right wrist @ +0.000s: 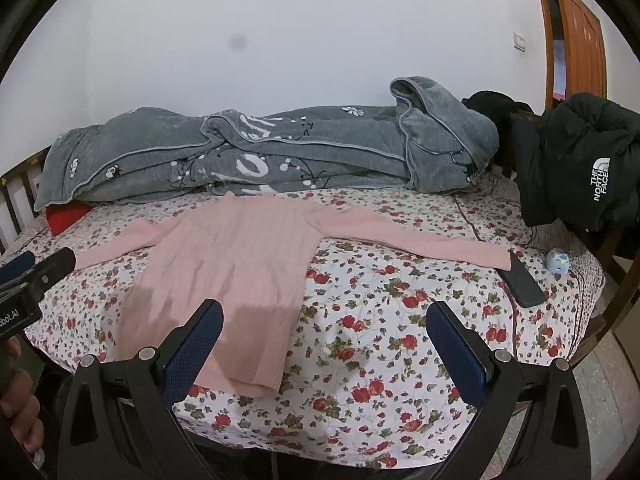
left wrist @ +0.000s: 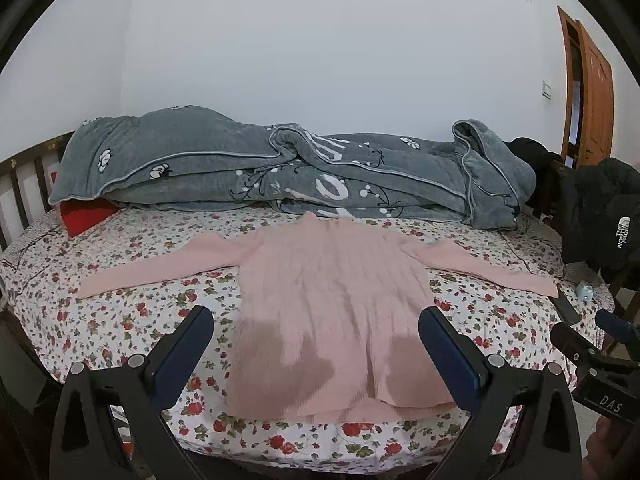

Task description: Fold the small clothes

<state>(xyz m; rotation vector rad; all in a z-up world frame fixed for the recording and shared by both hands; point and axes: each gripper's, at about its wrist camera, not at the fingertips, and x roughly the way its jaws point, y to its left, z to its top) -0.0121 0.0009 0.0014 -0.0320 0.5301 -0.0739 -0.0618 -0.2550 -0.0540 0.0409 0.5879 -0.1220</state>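
Pink ribbed sweater [left wrist: 332,300] laid flat and face-up on the bed [left wrist: 120,320], over a floral sheet, with both sleeves spread out to the sides and the collar pointing toward a rumpled grey quilt [left wrist: 280,172] along the wall. The hem lies nearest the cameras, close to the bed's front edge. The left gripper [left wrist: 316,344] hovers above the hem with its fingers [left wrist: 188,344] spread wide, holding nothing; their shadow falls on the lower fabric. The right gripper [right wrist: 324,340] hangs over bare sheet just right of the sweater's body, likewise wide apart and empty.

Step in hand, as judged: the garment is spread but no fold is yet made, so this is the approach before the first grasp. The next move likely calls for each gripper to descend onto a sleeve or a side edge and pinch a single layer of knit, then carry it across the body. The knit looks soft and liable to stretch or bunch. A black phone [right wrist: 524,284] touches or sits just beside the right cuff [right wrist: 496,260], and a small pale-blue object [right wrist: 558,261] lies beyond it.
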